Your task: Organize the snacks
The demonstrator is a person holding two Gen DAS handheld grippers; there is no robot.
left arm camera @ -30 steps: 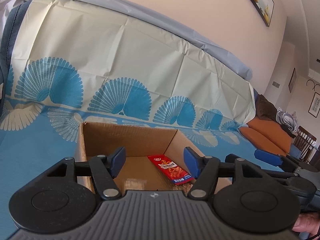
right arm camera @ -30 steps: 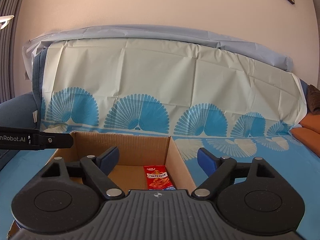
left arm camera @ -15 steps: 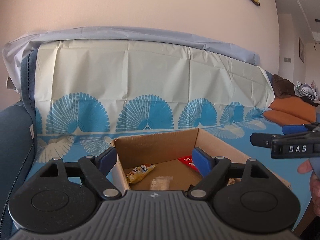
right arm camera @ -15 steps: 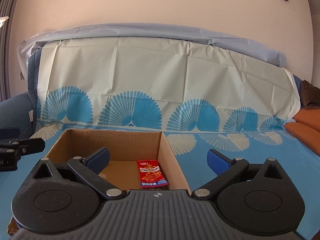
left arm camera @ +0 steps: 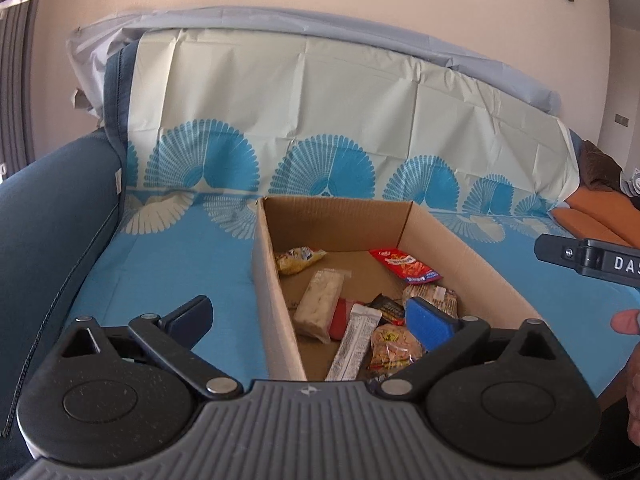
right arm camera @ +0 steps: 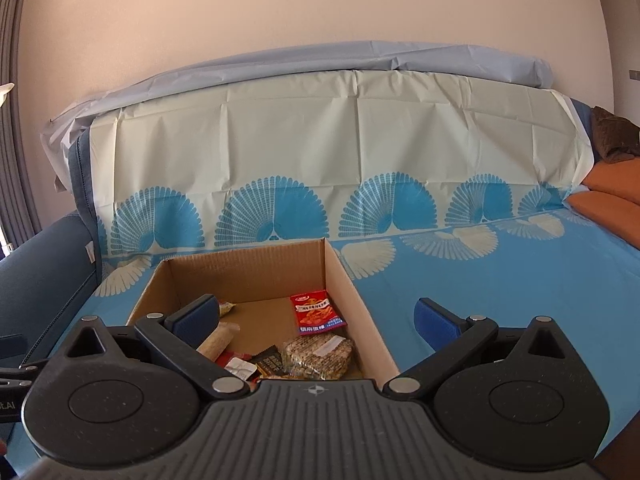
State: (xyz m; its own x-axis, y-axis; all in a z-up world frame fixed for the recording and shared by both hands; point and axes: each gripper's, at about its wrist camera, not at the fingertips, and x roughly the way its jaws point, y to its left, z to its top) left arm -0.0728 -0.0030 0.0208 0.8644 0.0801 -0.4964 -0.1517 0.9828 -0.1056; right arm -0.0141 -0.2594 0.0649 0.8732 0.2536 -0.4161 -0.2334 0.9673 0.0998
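A cardboard box (left arm camera: pixel 472 256) of snacks (left arm camera: pixel 320 306) sits on the sofa's blue fan-patterned cover (left arm camera: pixel 168 264), below a beige wall (right arm camera: pixel 280 8). Above the box, left hand-held gripper (left arm camera: pixel 312 322) and right hand-held gripper (right arm camera: pixel 316 318) gape, empty.

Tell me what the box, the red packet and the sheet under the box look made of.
Box: plain brown corrugated cardboard, matte, raw cut edges.
Red packet: probably glossy printed plastic film, with a sheen.
Sheet: thin plastic or paper, judging by its sharp fold creases.
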